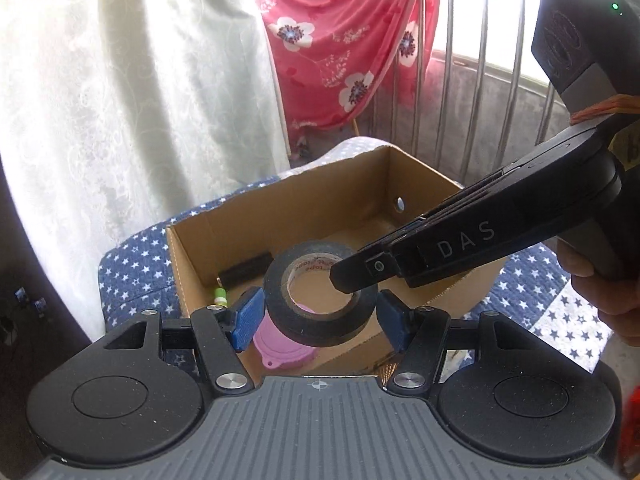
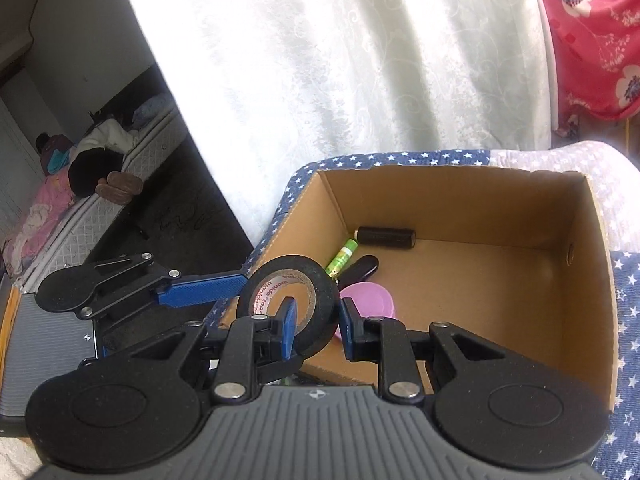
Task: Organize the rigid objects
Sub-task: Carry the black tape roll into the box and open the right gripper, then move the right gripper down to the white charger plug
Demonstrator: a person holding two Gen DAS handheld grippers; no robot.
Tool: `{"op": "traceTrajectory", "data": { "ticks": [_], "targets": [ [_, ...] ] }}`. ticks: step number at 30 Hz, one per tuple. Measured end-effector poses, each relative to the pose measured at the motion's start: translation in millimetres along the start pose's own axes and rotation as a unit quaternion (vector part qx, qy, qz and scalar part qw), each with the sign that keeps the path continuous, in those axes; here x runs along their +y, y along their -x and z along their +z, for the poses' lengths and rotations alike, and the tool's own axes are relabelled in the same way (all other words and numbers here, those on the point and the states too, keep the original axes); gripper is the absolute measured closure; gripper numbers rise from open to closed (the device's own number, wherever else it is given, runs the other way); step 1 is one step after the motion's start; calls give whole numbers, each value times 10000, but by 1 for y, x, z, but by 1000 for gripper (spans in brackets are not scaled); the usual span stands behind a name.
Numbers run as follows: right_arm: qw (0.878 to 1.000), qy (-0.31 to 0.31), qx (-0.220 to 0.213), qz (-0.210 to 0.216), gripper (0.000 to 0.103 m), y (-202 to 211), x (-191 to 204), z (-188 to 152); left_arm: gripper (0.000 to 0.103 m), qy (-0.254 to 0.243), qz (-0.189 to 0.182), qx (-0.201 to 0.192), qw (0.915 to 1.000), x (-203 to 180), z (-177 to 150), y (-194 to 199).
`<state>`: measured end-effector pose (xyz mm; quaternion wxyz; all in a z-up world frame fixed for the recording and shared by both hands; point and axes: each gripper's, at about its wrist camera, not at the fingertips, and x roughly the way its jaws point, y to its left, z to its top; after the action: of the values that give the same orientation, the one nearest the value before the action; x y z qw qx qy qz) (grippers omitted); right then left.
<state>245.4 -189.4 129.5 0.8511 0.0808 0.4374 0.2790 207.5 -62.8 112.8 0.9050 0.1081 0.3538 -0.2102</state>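
Note:
A black tape roll (image 1: 320,312) hangs above the near edge of an open cardboard box (image 1: 304,196). My left gripper (image 1: 320,309) is shut on it, one blue pad against each outer side. My right gripper (image 2: 318,326) is shut on the roll (image 2: 320,280) too, with one pad inside the hole and the other outside the wall. In the left wrist view the right gripper (image 1: 354,278) reaches in from the right. In the box (image 2: 460,200) lie a black cylinder (image 2: 386,237), a green battery (image 2: 342,258) and a pink lid (image 2: 370,300).
The box sits on a blue star-patterned cloth (image 1: 136,264). A white curtain (image 1: 140,80) hangs behind it, with a red floral cloth (image 1: 332,40) and a metal railing (image 1: 480,80) to the right. A hand (image 1: 600,280) holds the right gripper. A person lies on a mattress (image 2: 92,200) far left.

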Motion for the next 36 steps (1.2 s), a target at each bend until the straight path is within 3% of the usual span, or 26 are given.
{"op": "traceTrajectory", "data": {
  "ticks": [5, 7, 12, 16, 25, 31, 36],
  "targets": [
    [9973, -424, 589, -130, 85, -53, -47, 28, 51, 224, -207, 747, 9967, 26, 31, -67],
    [9951, -589, 787, -118, 94, -73, -66, 35, 51, 295, -259, 1004, 9942, 32, 35, -89],
    [9922, -751, 943, -318, 94, -109, -95, 49, 51, 273, -53, 1392, 9899, 36, 42, -125],
    [9912, -874, 942, -327, 94, -116, -107, 54, 51, 295, -95, 1334, 9906, 38, 43, -126],
    [9928, -858, 763, -334, 94, -86, -101, 51, 49, 205, -14, 1110, 9936, 30, 47, -104],
    [9959, -781, 420, -187, 93, -34, -82, 36, 48, 285, -31, 805, 9963, 27, 43, -64],
    [9972, -747, -62, 42, 92, 24, -64, 3, 43, 340, -124, 387, 9986, 21, 26, -13]
  ]
}}
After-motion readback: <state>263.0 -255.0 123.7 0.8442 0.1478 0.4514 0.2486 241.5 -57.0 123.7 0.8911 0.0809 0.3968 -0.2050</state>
